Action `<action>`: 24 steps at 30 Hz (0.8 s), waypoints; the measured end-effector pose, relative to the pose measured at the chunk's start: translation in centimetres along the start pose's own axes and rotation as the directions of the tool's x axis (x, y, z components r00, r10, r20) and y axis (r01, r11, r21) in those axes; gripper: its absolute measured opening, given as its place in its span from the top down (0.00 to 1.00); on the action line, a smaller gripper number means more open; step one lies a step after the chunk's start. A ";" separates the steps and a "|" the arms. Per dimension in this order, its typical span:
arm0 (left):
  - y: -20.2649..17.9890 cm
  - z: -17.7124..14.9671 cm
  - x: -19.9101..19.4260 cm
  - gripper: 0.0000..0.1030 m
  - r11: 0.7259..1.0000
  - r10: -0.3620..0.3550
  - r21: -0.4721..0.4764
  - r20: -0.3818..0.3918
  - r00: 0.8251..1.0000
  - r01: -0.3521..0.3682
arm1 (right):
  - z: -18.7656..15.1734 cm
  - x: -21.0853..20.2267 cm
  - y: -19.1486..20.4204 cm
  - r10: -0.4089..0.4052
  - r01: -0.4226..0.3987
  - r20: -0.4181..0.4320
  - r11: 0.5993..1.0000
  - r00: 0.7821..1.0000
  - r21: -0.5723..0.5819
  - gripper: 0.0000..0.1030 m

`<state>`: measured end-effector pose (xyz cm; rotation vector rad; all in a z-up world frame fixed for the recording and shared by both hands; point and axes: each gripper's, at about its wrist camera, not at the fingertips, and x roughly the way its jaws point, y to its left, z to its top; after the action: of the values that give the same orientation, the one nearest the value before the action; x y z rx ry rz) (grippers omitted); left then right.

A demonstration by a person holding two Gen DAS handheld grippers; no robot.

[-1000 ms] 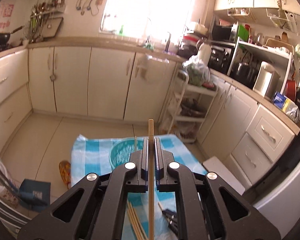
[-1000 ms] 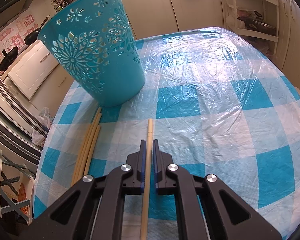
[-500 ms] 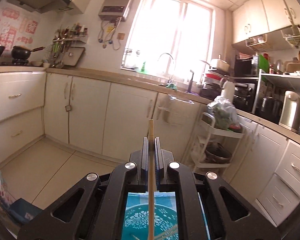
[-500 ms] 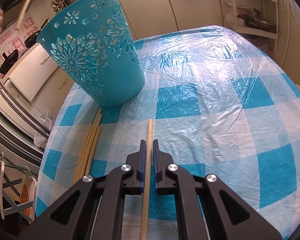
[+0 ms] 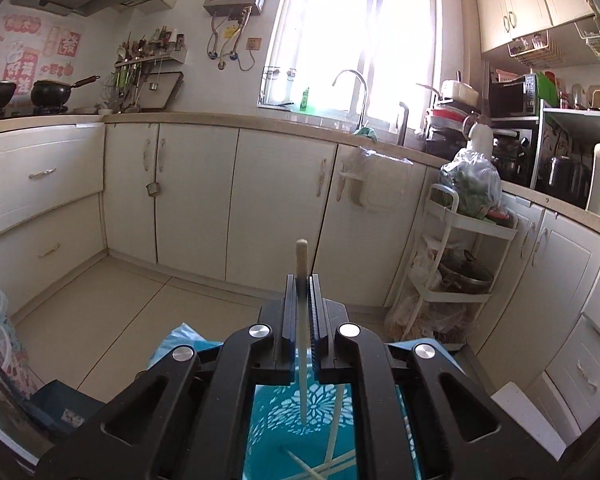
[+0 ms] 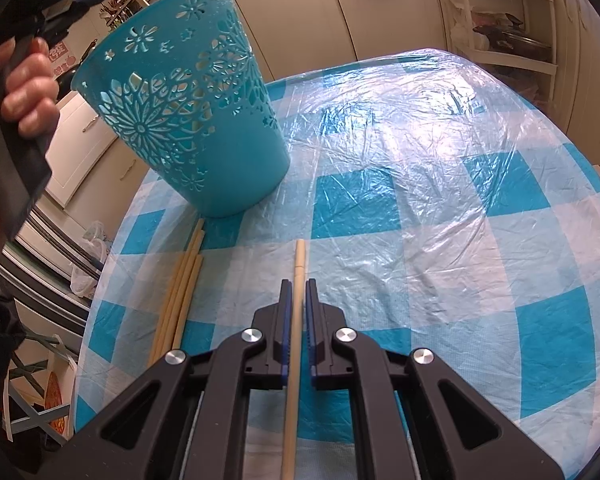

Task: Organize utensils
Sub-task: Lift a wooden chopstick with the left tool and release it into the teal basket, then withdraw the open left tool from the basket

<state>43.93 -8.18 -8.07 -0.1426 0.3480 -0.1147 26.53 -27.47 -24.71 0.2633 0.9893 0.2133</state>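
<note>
**Both grippers hold a chopstick by the basket**

The left gripper is clenched on a chopstick, its lower end hanging inside the teal basket, where other sticks lie. The right gripper grasps another chopstick low over the checked tablecloth. Four loose chopsticks lie to its left, near the basket's foot.

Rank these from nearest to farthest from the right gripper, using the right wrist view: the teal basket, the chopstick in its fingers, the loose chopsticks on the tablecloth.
1. The chopstick, clamped in the right gripper, pointing ahead.
2. The loose chopsticks, flat on the tablecloth just left of the fingers.
3. The teal basket, upright farther ahead and left, past the loose chopsticks' far tips.
</note>
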 end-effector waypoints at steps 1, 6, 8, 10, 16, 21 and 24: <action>0.2 -0.4 0.0 0.93 1.000 0.001 0.003 -0.017 1.000 -0.001 | 0.0 0.0 0.0 0.000 0.000 0.000 1.000 1.000 0.000 0.93; 1.7 -1.5 -2.1 0.45 0.999 0.043 -0.002 -0.026 0.999 -0.043 | 0.0 0.0 0.2 0.012 -0.012 -0.003 1.000 1.000 -0.011 0.88; 2.6 -1.8 -3.8 0.39 0.999 0.054 -0.004 -0.011 0.998 -0.055 | -0.1 -0.1 0.5 0.004 -0.005 -0.008 1.000 1.000 -0.021 0.85; 3.9 -2.5 -5.7 0.31 0.997 0.073 -0.010 0.000 0.997 -0.073 | -0.4 -0.3 0.8 -0.006 0.006 -0.011 0.999 1.000 -0.039 0.82; 7.3 -7.2 -8.8 0.21 0.990 0.138 -0.022 -0.080 0.987 -0.140 | -1.1 0.0 3.2 -0.139 0.140 0.019 0.971 0.990 -0.194 0.86; 7.8 -12.2 -7.9 0.20 0.990 0.139 -0.006 -0.232 0.963 -0.144 | -1.8 -0.1 4.3 -0.192 0.192 0.021 0.949 0.981 -0.250 0.94; 7.2 -14.3 -7.4 0.17 0.992 0.129 0.021 -0.284 0.950 -0.128 | -2.1 -1.0 3.0 -0.134 0.133 0.002 0.978 0.991 -0.162 0.94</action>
<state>32.69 -1.81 -20.08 -0.1009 0.6437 -0.0060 24.05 -24.64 -24.00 0.0473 0.9885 0.1708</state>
